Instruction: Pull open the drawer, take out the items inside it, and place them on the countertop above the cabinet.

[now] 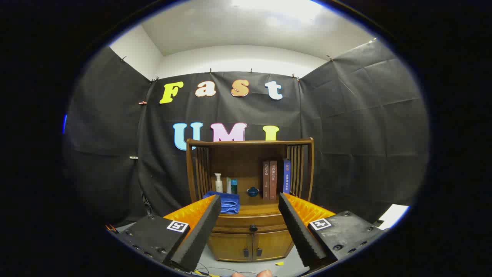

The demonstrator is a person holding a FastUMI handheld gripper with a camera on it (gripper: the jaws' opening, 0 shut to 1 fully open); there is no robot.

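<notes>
Fingertips of a person's hand (pixel 258 273) peek in lowest of all, just beneath the gripper (pixel 250 204). Its two fingers stand wide apart with nothing between them, holding nothing, and they point straight at a wooden cabinet (pixel 250 231) well beyond them. Framed in the gap between the fingers lies the drawer (pixel 250 223), shut flush with the cabinet front; its long axis runs side to side, and its face looks squarely back toward the gripper. A small dark knob (pixel 253 228) sits at the middle of that face. Below the drawer are two closed doors (pixel 250 245) with dark pulls where they meet. Above the drawer, the counter (pixel 256 210) carries a folded blue towel (pixel 227 202) near the left finger, a white pump bottle (pixel 218 182), a teal bottle (pixel 233 186), a small dark blue pot (pixel 252 191), and several books (pixel 275 179) standing upright on the right. Slatted wooden sides and a top rail enclose this shelf.
</notes>
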